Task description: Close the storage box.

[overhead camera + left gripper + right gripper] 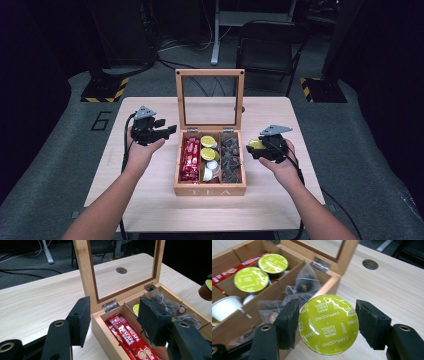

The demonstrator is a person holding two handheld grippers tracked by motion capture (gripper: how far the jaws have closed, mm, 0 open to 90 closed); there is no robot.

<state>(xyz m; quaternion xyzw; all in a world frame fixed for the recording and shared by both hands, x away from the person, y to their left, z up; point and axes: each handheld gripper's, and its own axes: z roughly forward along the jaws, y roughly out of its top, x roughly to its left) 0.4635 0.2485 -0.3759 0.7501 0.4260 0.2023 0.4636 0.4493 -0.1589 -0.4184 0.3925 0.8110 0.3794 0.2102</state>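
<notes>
**A:** While hovering just right of the wooden tea box, what sits between the fingers of the right gripper?

**B:** A lime-lidded Dolce Gusto cappuccino capsule, pinched at its sides, lid facing the right gripper view's camera. Raised off the surface, beside the box's right wall, near the compartment of tea bags.

**A:** And the left gripper?

**B:** Fingers spread, nothing between them. Held above the surface just left of the box, pointing toward its hinged glass lid, which stands upright.

**A:** Inside the box?

**B:** Red Nescafé sachets in the left compartment. Two more green-lidded capsules at the back of the middle one, with white pods in front of them. Tea bags filling the right compartment.

**A:** Anything else on the surface?

**B:** A round cable hole behind the lid, seen through the glass.
</notes>
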